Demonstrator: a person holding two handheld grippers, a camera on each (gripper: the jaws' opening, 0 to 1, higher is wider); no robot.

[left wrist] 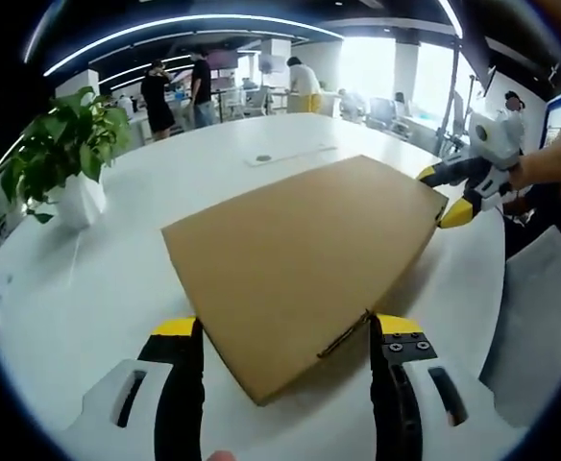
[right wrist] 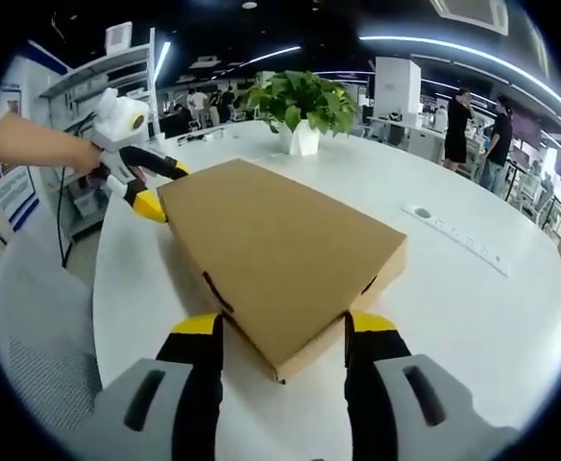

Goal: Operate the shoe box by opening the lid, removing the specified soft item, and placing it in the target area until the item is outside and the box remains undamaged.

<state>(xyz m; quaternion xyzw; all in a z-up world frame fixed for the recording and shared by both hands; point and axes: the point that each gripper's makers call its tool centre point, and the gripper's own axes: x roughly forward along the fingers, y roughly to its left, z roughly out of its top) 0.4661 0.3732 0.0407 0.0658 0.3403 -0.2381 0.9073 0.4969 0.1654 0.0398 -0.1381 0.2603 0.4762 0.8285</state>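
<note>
Closed shoe box (left wrist: 300,259) lies on white desk (left wrist: 88,288); left gripper (left wrist: 285,331) and right gripper (right wrist: 282,331), jaws spread, flank opposite corners. Lid-opening pending: next, likely lift an edge gently.

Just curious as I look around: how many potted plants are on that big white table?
1. The potted plant stands in a white pot near the table's edge, apart from the closed cardboard shoe box. More could sit outside what the two views cover.
</note>
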